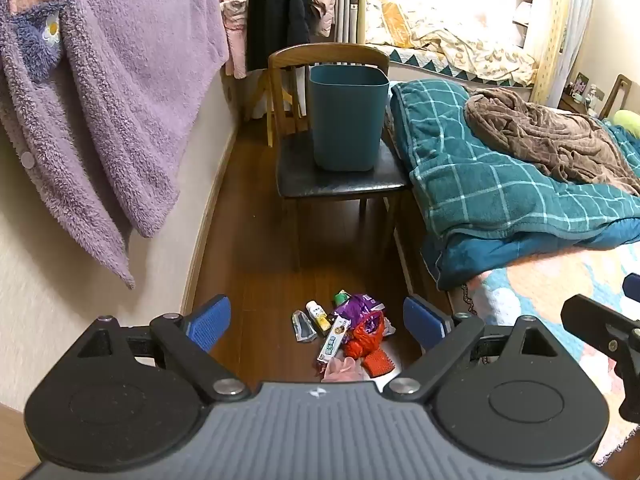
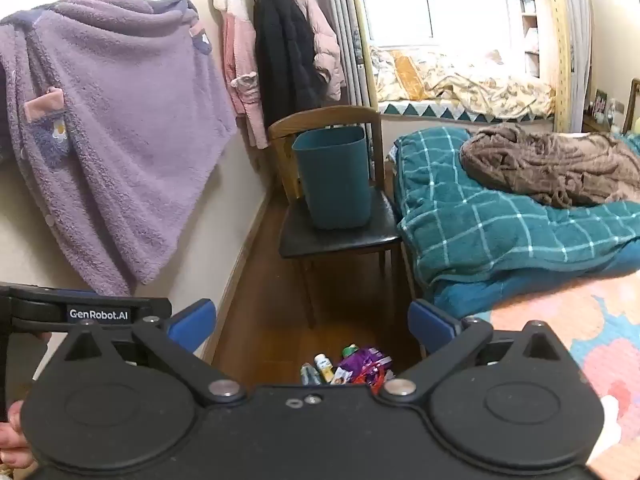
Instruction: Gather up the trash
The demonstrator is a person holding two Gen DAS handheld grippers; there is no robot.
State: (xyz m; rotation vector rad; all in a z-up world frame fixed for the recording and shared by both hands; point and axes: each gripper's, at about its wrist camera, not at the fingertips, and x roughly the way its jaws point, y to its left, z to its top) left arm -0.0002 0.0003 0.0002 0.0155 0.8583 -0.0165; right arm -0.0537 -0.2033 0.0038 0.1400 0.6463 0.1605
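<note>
Holding both tools above the floor, we see the left tool (image 1: pixel 316 322) with its blue pads spread wide and nothing between them, and the right tool (image 2: pixel 312 326) spread just as wide and likewise empty. Taking the trash pile (image 1: pixel 344 334) as our landmark, it lies on the wooden floor (image 1: pixel 256 240) directly below and ahead of both tools, framed between the left tool's pads in that tool's view. In the pile we make out a small white bottle (image 1: pixel 318 315), a flat white box (image 1: pixel 334 339), a purple wrapper (image 1: pixel 360 304) and a red net bag (image 1: pixel 366 336). Beyond the pile stands a wooden chair (image 1: pixel 340 184) with a dark seat, and on that seat sits a teal bin (image 1: pixel 346 118), upright and open at the top. To the right of the pile runs the bed's edge, with a teal checked blanket (image 1: pixel 500 184) and a brown throw (image 1: pixel 552 136) heaped on it. To the left of the pile is the wall, where a lilac fleece robe (image 1: pixel 112 92) hangs. Farther back than the chair hang a black coat (image 1: pixel 280 12) and pink garments. In the right tool's view a hand (image 2: pixel 14 436) shows at the lower left edge.
</note>
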